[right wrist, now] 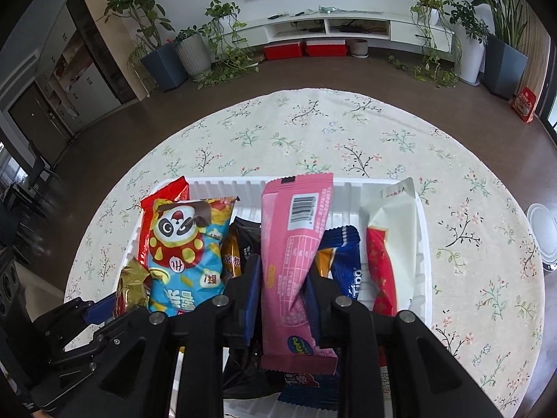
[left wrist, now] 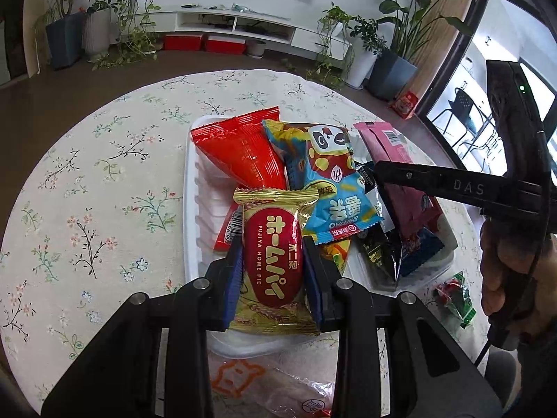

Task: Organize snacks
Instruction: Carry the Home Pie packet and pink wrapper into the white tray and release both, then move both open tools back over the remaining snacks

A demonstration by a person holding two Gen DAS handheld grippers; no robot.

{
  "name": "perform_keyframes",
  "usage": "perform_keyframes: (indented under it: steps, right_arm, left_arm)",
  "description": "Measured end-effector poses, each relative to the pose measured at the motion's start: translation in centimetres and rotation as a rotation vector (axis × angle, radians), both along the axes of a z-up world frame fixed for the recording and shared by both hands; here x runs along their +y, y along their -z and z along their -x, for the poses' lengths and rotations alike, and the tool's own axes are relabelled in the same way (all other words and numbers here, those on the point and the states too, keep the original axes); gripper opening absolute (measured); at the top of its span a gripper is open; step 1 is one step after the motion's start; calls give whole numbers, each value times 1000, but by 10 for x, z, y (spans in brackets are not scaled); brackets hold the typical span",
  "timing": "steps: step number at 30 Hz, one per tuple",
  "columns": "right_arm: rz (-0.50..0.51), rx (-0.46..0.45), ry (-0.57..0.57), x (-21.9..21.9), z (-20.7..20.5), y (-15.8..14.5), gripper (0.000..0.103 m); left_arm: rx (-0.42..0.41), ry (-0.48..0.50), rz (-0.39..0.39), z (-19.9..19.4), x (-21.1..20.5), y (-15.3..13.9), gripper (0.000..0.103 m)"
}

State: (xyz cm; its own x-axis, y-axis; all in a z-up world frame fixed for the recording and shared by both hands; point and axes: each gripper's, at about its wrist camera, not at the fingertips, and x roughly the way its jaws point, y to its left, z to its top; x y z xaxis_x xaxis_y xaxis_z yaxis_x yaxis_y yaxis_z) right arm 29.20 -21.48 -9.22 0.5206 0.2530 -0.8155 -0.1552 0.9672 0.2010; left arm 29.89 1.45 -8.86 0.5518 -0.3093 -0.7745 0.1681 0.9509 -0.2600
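Observation:
A white tray (left wrist: 189,188) on the round floral table holds several snack packets. My left gripper (left wrist: 273,254) is shut on a gold and red Home Pie packet (left wrist: 273,261) over the tray's near left part. A red packet (left wrist: 243,149) and a blue panda packet (left wrist: 327,181) lie beyond it. In the right wrist view my right gripper (right wrist: 283,278) is shut on a pink packet (right wrist: 296,244) standing over the tray (right wrist: 423,244). The blue panda packet (right wrist: 188,250) lies to its left, a white and red packet (right wrist: 390,244) to its right.
A clear-wrapped snack with an orange print (left wrist: 264,383) lies on the table in front of the tray. A small green and red packet (left wrist: 456,296) lies right of the tray. Plants, a TV cabinet and red boxes stand beyond the table.

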Motion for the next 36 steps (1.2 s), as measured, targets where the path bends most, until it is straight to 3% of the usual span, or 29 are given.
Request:
perform_keyframes:
  steps: [1, 4, 12, 16, 20, 24, 26, 31, 34, 36]
  right_arm:
    - [10, -2, 1, 1, 0, 0, 29]
    - [26, -2, 1, 3, 1, 1, 35]
    - [38, -6, 4, 2, 3, 1, 35]
    - [43, -25, 12, 1, 6, -3, 45]
    - [42, -60, 15, -1, 14, -12, 60]
    - [59, -109, 13, -3, 26, -23, 67]
    - [42, -141, 16, -9, 37, -32, 72]
    - [-20, -228, -10, -24, 79, -54, 79]
    - [-46, -263, -17, -39, 111, -59, 80]
    - [-92, -263, -20, -51, 135, -55, 80]
  left_arm:
    - [-1, 0, 0, 0, 0, 1, 31]
    - [0, -4, -6, 2, -2, 3, 48]
    - [-14, 4, -1, 5, -6, 2, 48]
    - [-29, -4, 0, 7, -5, -1, 52]
    - [-52, -15, -1, 16, 3, -9, 65]
    - [-81, -19, 8, 27, 11, -20, 92]
    - [-107, -3, 2, 37, 16, -26, 101]
    - [-154, 66, -50, 71, 23, -38, 102]
    - [-196, 163, -44, 97, 24, -42, 103]
    - [-229, 257, -79, 113, 15, -43, 103]
